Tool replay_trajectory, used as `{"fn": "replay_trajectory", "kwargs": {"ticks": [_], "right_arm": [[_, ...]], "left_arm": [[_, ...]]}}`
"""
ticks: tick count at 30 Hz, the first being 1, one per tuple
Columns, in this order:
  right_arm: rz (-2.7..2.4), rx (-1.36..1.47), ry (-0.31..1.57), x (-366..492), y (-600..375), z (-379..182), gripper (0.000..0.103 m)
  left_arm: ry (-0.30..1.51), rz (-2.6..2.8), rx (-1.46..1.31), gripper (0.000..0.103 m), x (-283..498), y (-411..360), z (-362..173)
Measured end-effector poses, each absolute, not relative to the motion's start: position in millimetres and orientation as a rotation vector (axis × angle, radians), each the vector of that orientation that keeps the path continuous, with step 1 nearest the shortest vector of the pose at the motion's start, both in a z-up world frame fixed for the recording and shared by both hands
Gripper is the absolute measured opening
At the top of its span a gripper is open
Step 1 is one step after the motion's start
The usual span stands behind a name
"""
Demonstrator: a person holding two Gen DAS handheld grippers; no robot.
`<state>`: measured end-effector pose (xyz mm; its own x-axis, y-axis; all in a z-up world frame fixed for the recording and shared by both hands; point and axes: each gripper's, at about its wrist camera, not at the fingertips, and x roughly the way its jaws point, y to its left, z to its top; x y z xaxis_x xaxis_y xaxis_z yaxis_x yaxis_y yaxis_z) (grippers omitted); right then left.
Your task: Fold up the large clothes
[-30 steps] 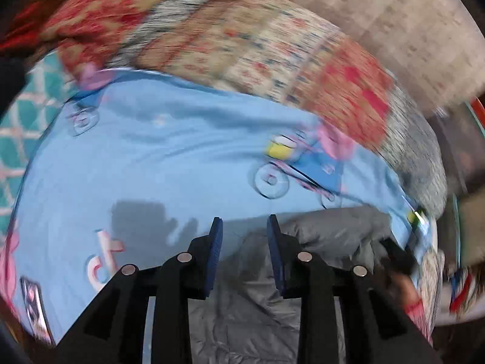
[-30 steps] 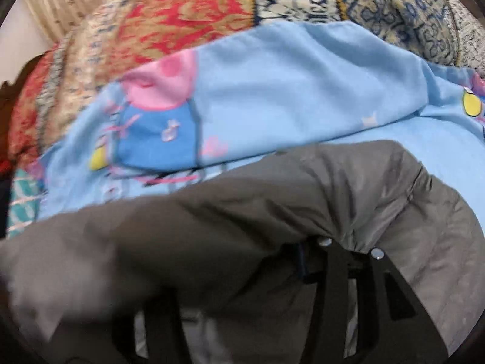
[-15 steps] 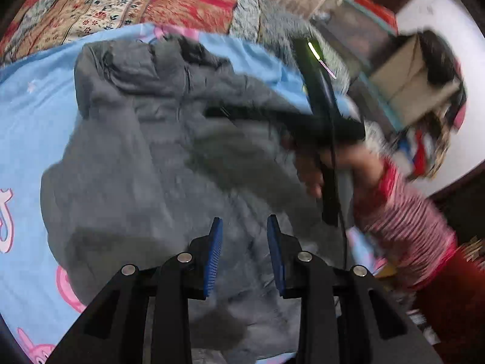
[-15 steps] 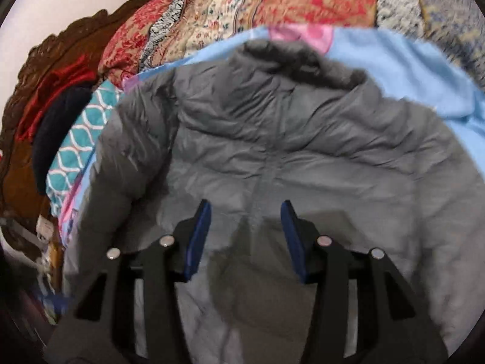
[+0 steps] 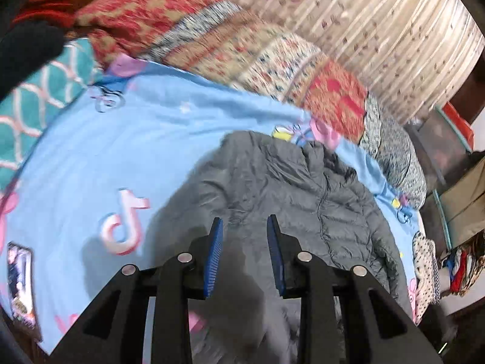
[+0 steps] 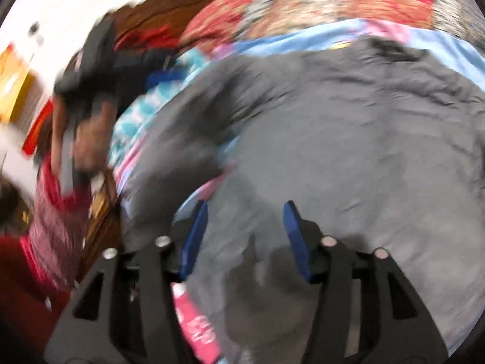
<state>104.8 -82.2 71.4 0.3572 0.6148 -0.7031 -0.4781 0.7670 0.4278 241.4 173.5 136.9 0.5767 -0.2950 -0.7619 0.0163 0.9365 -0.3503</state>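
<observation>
A bed fills both views, covered by a light blue cartoon-print sheet, with a patchwork quilt bunched along its far edge and a striped curtain behind that. The grey puffer jacket lies spread on the sheet, front up with the zipper showing, collar toward the far side and hem toward the near side; its left sleeve hangs out toward the near left.

The left hand-held gripper hovers above the jacket's lower left part, its blue-padded jaws spread with nothing between them. The right hand-held gripper is likewise spread and empty, over the jacket's near part; this view is smeared by motion, so whether its tips touch the fabric cannot be told.

The jacket looks laid out but not yet folded, so this reads as the moment between spreading and the first fold. The next move likely calls for each gripper to close on a sleeve or side edge, then carry it across the body. Puffy, slippery fabric may spring back, so a deep bite seems wise.
</observation>
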Motion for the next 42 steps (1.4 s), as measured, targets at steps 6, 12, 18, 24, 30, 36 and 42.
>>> {"fn": "replay_trajectory", "kwargs": {"ticks": [6,12,18,24,30,36,42], "right_arm": [[0.756,0.152,1.048,65,-24,43,0.058],[0.685,-0.241,1.021,46,32,13,0.065],[0.649,-0.215,1.056,64,50,9,0.013],[0.841,0.002,1.139,42,70,24,0.022],[0.708,0.035,1.183,30,47,23,0.059],[0.718,0.115,1.029,26,38,81,0.08],[0.786,0.131,1.158,52,70,46,0.014]], "left_arm": [[0.974,-0.136,-0.295,0.047,179,226,132],[1.065,-0.107,-0.32,0.047,115,273,89],[1.071,-0.109,-0.36,0.047,76,292,79],[1.037,-0.109,-0.409,0.047,63,311,78],[1.032,-0.142,-0.428,0.047,64,306,73],[1.04,-0.134,-0.471,0.047,69,313,66],[1.032,-0.148,-0.459,0.047,73,303,73]]}}
